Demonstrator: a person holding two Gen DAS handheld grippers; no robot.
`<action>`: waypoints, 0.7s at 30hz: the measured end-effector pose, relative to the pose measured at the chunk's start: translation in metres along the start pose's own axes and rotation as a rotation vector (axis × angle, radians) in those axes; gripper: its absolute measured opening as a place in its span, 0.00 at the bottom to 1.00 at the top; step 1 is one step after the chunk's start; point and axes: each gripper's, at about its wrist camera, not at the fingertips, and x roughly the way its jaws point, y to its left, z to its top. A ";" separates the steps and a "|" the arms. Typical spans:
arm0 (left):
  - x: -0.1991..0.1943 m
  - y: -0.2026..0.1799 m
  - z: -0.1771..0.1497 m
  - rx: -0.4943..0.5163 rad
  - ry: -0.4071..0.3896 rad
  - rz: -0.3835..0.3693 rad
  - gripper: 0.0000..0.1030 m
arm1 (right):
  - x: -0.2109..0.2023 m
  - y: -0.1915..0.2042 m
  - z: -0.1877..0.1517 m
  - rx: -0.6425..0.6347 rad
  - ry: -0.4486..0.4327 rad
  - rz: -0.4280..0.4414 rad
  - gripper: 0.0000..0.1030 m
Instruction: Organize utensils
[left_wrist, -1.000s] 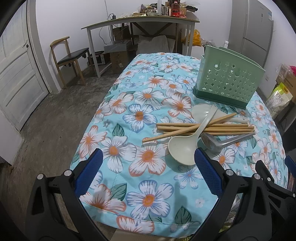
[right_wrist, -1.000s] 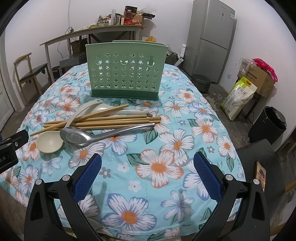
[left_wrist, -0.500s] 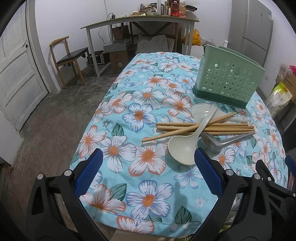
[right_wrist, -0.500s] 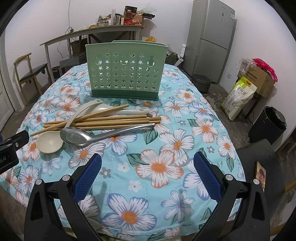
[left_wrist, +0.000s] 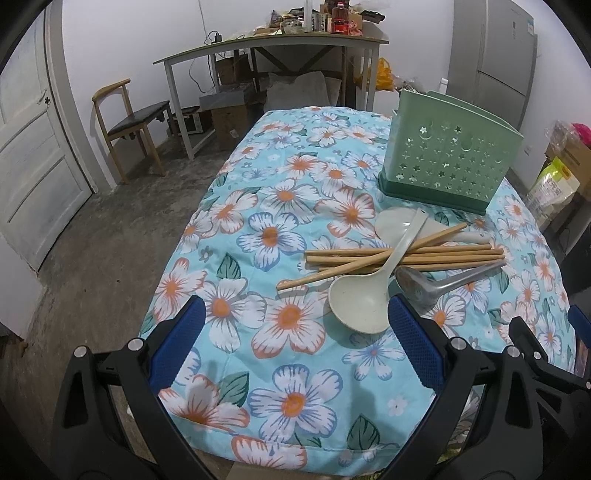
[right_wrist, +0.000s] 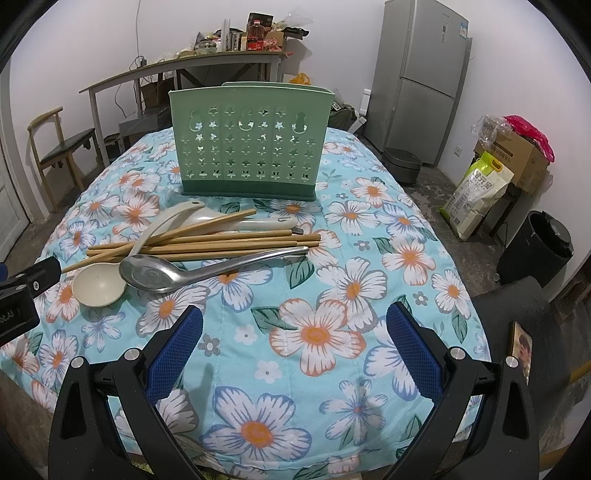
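A green perforated utensil holder (right_wrist: 246, 147) (left_wrist: 447, 162) stands upright on the floral tablecloth (right_wrist: 317, 332). In front of it lies a pile: several wooden chopsticks (right_wrist: 229, 242) (left_wrist: 436, 253), a cream ladle (right_wrist: 99, 286) (left_wrist: 360, 301), a metal spoon (right_wrist: 155, 275) (left_wrist: 421, 286) and a white rice paddle (right_wrist: 255, 222) (left_wrist: 393, 223). My right gripper (right_wrist: 293, 352) is open, low at the table's near edge, well short of the pile. My left gripper (left_wrist: 295, 345) is open too, its right pad (left_wrist: 413, 343) close beside the ladle bowl.
A long desk (left_wrist: 273, 40) with clutter stands behind the table, a wooden chair (left_wrist: 129, 122) and a white door (left_wrist: 33, 147) at the left. A grey fridge (right_wrist: 421, 74), a black bin (right_wrist: 535, 247), a sack (right_wrist: 476, 192) and boxes sit at the right.
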 end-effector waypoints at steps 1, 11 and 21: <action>0.001 0.001 0.000 -0.004 0.005 -0.003 0.93 | 0.000 0.000 0.000 0.000 0.000 0.001 0.94; 0.007 -0.001 0.004 0.008 0.009 -0.075 0.93 | 0.005 -0.003 -0.002 0.006 0.006 0.005 0.94; 0.016 0.016 0.005 -0.101 -0.015 -0.276 0.93 | 0.013 -0.001 -0.008 -0.021 0.005 0.013 0.94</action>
